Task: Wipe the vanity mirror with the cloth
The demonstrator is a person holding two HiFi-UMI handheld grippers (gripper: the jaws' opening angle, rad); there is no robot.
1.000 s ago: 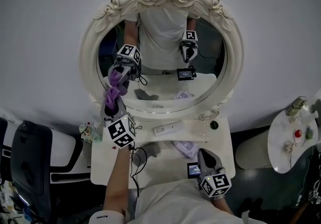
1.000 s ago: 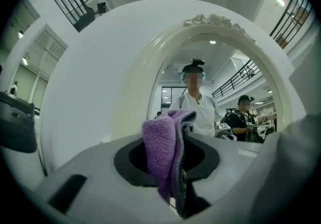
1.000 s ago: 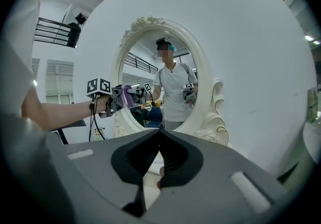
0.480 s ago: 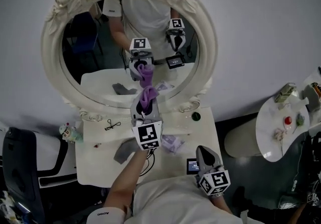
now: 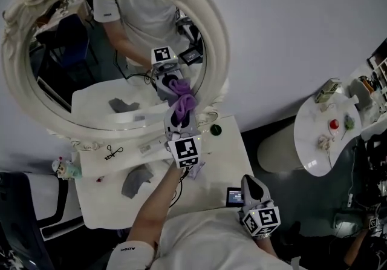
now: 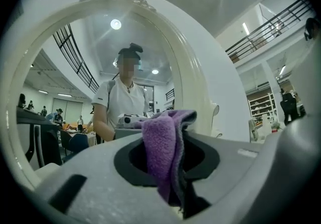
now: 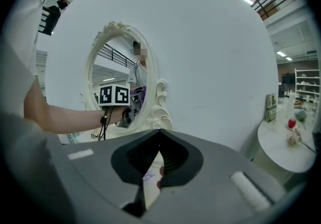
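The oval vanity mirror (image 5: 78, 75) in its white carved frame (image 5: 216, 32) stands at the upper left of the head view. My left gripper (image 5: 180, 116) is shut on a purple cloth (image 5: 184, 104), which lies against the glass at the mirror's lower right edge, and the reflection meets it there. In the left gripper view the cloth (image 6: 165, 152) hangs between the jaws in front of the mirror frame (image 6: 198, 82). My right gripper (image 5: 251, 189) hangs low by my body, shut, with nothing in it. The right gripper view shows its tips (image 7: 159, 132) together and the mirror (image 7: 118, 75) far off.
The white vanity top (image 5: 224, 163) carries a grey cloth (image 5: 136, 180), a small screen device (image 5: 234, 197), a dark round knob (image 5: 215, 130) and a small black clip (image 5: 112, 152). A round white side table (image 5: 314, 141) with small items stands at the right.
My left gripper has slid the purple cloth rightward along the mirror's lower glass to its right edge. The head view has swung right. My right gripper has stayed in place.
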